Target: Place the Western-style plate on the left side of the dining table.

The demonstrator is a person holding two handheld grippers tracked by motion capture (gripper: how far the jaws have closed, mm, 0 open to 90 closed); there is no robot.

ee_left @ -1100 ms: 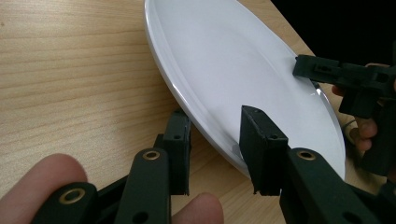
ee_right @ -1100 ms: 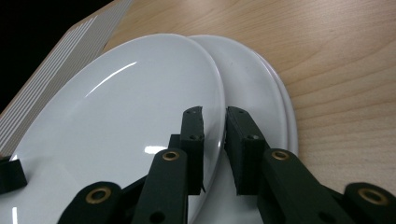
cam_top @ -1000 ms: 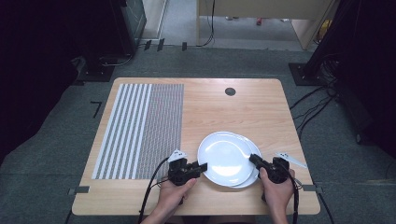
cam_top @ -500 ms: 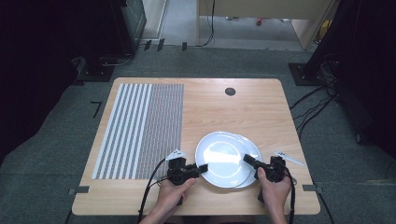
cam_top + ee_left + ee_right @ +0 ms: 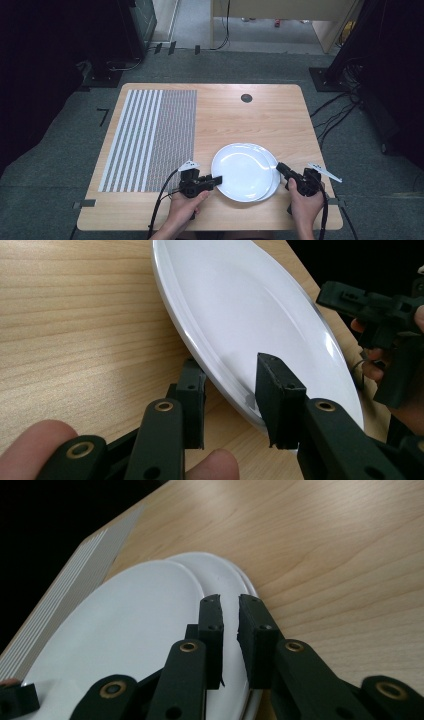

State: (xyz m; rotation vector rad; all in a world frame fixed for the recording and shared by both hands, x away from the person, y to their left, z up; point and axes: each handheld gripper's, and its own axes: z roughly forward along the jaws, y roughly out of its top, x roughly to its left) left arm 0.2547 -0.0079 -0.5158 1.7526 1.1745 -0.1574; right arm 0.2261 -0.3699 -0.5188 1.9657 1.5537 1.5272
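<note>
mat: striped placemat (image 5: 149,140) lies on the left half of the table (image 5: 240,120), bare, well apart from the plates.
left gripper: our left gripper (image 5: 216,180) sits at the near left edge of the plates; in the left gripper view its jaws straddle the rim of the top plate (image 5: 240,305), one jaw under it and one over it. They look clamped on that rim, and that edge is tilted up off the wood.
plates: two white plates stacked near the front edge, right of centre. Top plate (image 5: 242,171) is slid left, so the lower plate (image 5: 274,167) shows as a crescent on the right; the right gripper view shows the same offset, top plate (image 5: 125,630) over lower plate (image 5: 220,575).
right gripper: our right gripper (image 5: 280,168) is at the right edge of the stack. Jaws are nearly shut with a thin gap; we see nothing pinched between them, and the tips hover over the lower plate's rim.
progress: we judge the stack is being split. Done: the grip on the top plate and a partial slide. Left: full separation and placing, possibly on the mat.
change vs a second ago: the right hand has drifted a little at the stack's right edge, and its jaws have just opened a touch, still with nothing between them. The left hand has stayed put.
</note>
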